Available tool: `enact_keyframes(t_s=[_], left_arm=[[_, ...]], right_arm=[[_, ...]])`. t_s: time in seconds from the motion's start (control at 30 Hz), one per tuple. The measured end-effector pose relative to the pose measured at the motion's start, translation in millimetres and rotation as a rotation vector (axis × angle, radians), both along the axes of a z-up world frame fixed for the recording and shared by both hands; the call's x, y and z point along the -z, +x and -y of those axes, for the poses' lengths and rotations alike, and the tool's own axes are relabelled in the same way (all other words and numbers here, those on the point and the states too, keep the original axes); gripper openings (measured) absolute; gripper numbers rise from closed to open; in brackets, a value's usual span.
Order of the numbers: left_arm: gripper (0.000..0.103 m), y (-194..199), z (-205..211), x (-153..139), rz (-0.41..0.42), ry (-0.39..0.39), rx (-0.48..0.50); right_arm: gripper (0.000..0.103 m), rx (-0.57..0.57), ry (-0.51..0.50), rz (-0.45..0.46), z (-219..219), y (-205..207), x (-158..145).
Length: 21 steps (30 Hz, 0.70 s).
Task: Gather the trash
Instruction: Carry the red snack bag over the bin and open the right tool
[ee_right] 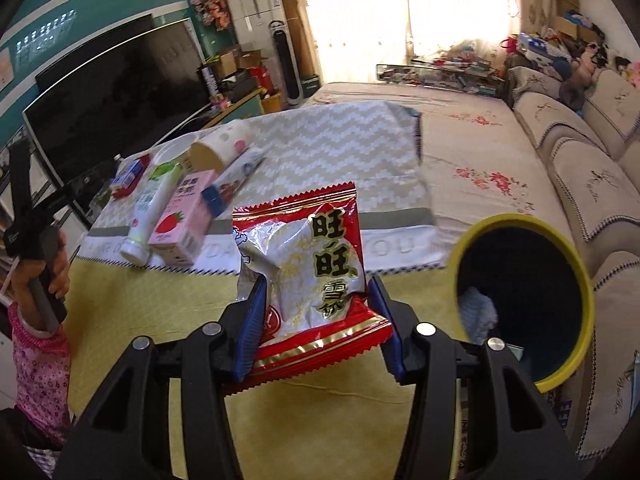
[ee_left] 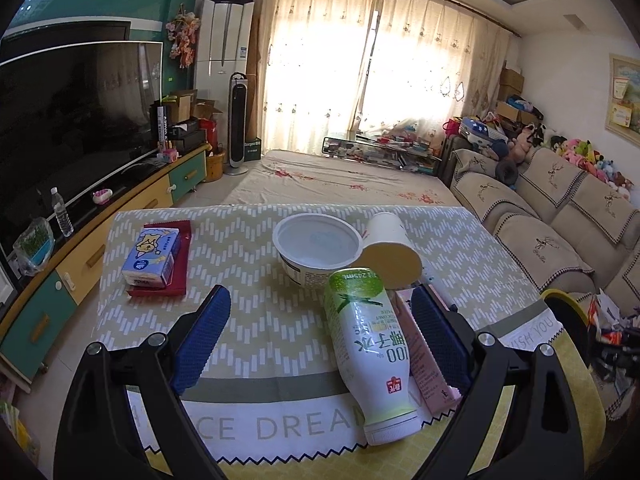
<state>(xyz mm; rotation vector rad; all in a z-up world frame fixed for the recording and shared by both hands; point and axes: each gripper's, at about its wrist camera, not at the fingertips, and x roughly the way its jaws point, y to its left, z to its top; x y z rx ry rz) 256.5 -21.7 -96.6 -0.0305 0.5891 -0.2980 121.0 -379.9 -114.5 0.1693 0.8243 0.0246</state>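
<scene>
My right gripper [ee_right: 318, 280] is shut on a red and silver snack bag [ee_right: 308, 276], held up over the yellow table, left of a yellow-rimmed dark bin [ee_right: 516, 219]. My left gripper [ee_left: 320, 296] stands open low over the tablecloth. A green and white bottle [ee_left: 368, 348] lies on its side between its fingers, and a pink carton [ee_left: 424, 360] lies against the right pad. Neither pad presses on the bottle. Both also show in the right wrist view, the bottle [ee_right: 148, 208] and the pink carton [ee_right: 184, 216], with a hand [ee_right: 52, 276] holding the left gripper's handle.
Further back on the cloth are a white bowl [ee_left: 318, 246], a tipped paper cup [ee_left: 390, 248] and a blue carton [ee_left: 150, 256] on a red packet [ee_left: 178, 284]. The bin's rim [ee_left: 568, 304] is at the table's right. A sofa [ee_left: 560, 224] runs along the right and a TV cabinet [ee_left: 100, 240] along the left.
</scene>
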Motion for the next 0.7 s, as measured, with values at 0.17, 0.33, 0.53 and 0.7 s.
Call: enact_keyframes(t_s=[0.17,0.33,0.53,0.7], left_arm=[[0.090,-5,12,-1,0.000,0.021,0.068],[0.090,-9,24,0,-0.016,0.026,0.149],[0.090,-15,37,0,-0.018,0.045,0.213],[0.091,-15,39,3,-0.027,0.053,0.227]], right_arm=[[0.049,0.177,-0.030,-0.006,64,-12,-5],[0.049,0.282,-0.028,-0.047,111,-14,3],[0.051,0.331,-0.013,-0.114,148,-10,23],[0.053,0.368,-0.006,-0.141,161,-4,39]])
